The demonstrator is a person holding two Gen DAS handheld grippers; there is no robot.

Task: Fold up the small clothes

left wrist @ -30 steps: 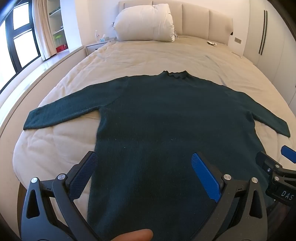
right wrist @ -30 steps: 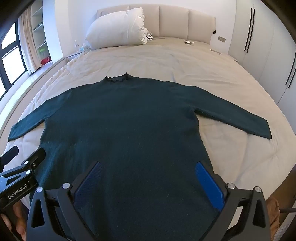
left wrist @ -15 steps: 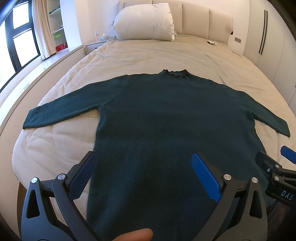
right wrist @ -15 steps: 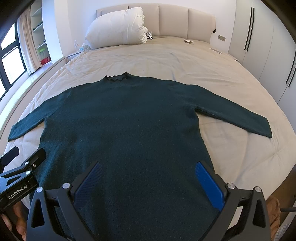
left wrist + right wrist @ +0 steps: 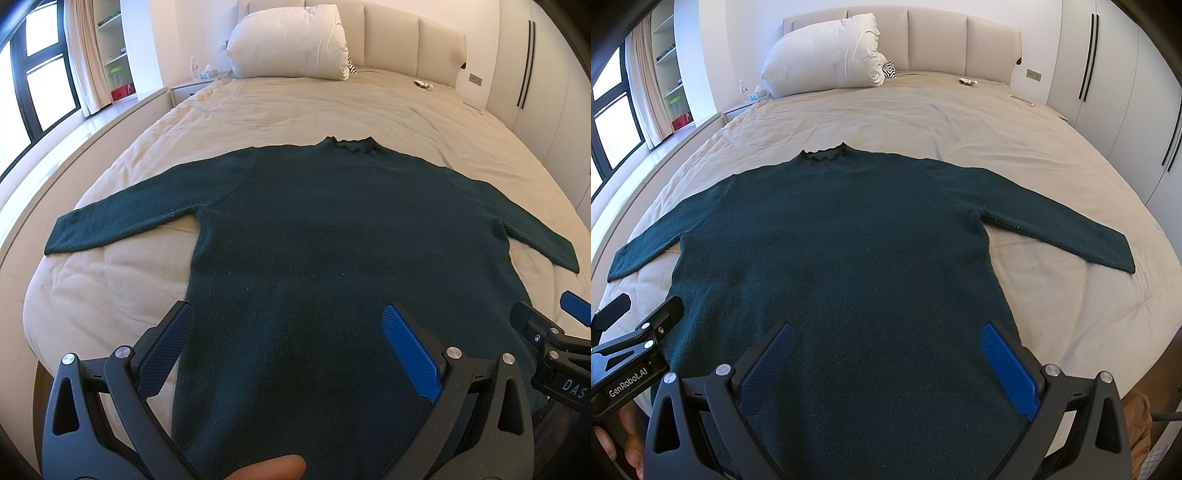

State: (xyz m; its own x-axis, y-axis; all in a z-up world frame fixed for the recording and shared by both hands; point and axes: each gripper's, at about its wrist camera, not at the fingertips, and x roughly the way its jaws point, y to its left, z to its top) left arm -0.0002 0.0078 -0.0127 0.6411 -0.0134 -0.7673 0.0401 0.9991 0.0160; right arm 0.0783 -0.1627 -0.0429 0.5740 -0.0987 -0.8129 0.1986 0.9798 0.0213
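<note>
Your left gripper (image 5: 288,347) and right gripper (image 5: 886,360) hang side by side over the near hem of a dark green sweater (image 5: 343,240), both with fingers spread wide and holding nothing. The sweater lies flat on the beige bed (image 5: 295,107), sleeves out toward 9 and 3 o'clock, collar at 12. Beyond it, a white pillow (image 5: 288,40) leans on the headboard (image 5: 417,40).

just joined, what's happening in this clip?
A person holds a gripper in each hand over the foot of a bed. A dark green sweater lies flat on it, front down or up I can't tell, both sleeves spread out, collar toward the pillow. The left gripper and right gripper are both open above the sweater's lower part, holding nothing. No fold has been made yet.
</note>
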